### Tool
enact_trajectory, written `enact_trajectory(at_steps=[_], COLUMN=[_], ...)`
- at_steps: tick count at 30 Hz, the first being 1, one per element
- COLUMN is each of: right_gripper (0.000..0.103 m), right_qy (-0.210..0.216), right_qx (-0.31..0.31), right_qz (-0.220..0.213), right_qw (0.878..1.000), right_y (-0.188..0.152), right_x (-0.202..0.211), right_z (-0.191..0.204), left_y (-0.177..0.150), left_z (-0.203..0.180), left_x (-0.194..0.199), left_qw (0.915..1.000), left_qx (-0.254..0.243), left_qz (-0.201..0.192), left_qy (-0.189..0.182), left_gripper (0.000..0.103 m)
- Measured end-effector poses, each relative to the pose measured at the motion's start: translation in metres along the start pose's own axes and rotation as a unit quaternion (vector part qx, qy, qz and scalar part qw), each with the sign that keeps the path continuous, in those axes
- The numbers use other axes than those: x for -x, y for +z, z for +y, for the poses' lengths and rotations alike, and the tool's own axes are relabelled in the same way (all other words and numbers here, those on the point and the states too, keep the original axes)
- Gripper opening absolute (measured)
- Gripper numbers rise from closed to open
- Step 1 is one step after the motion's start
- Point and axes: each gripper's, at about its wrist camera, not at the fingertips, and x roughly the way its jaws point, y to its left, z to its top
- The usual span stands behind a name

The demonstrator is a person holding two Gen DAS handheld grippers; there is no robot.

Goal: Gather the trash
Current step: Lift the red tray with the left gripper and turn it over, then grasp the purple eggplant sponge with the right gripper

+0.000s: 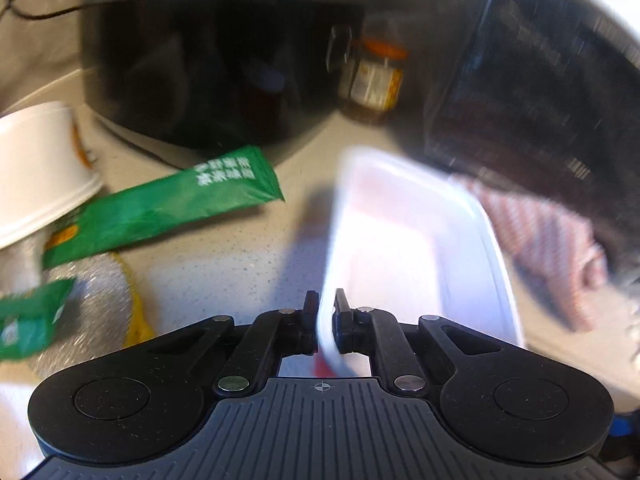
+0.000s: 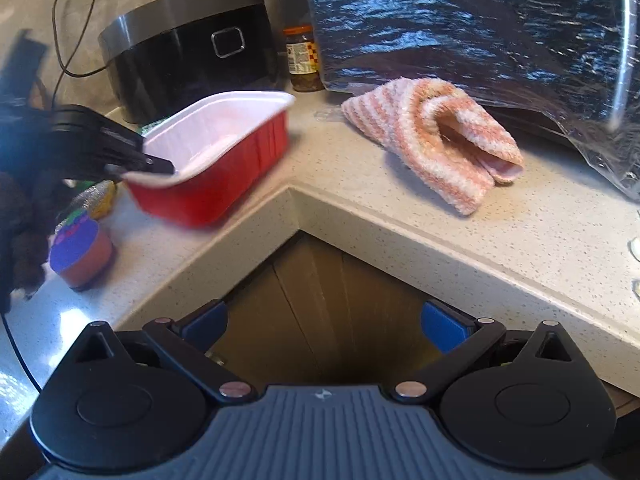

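Speckled corner desk: left tongs pinching rim of red tray, right tongs spread, empty. Tray pickup underway; next, carry to black bag, far right.

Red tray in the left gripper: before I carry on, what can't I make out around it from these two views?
- Red tray: whether it rests on the counter or is lifted; motion blur, both views.
- Tray's inside: washed out and blurred, left wrist view.
- Left gripper: shut on the rim; from the right wrist view its body is cut by the edge.
- Jar label: too small.
- Black bag: cut off by the edge.
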Motion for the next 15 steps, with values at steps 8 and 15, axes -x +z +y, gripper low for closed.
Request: enact_trajectory(at_steps=[8, 15], right_gripper=[0.103, 0.103], right_qy=[0.054, 0.129], right_qx=[0.031, 0.13], right_qz=[-0.012, -0.01], right_qw=[0.998, 0.983], right_y=[0.014, 0.021], right_x=[-0.004, -0.018], right_z=[0.043, 0.126], left_y=[-0.042, -0.115], left_z=[0.057, 0.139], left_x=[0.117, 0.203], left_qw=[0.9928, 0.9704], left_qx=[0.08, 0.182], left_qz=[-0.087, -0.107], left_qy=[-0.017, 0.117], left_gripper=[0.01, 0.011])
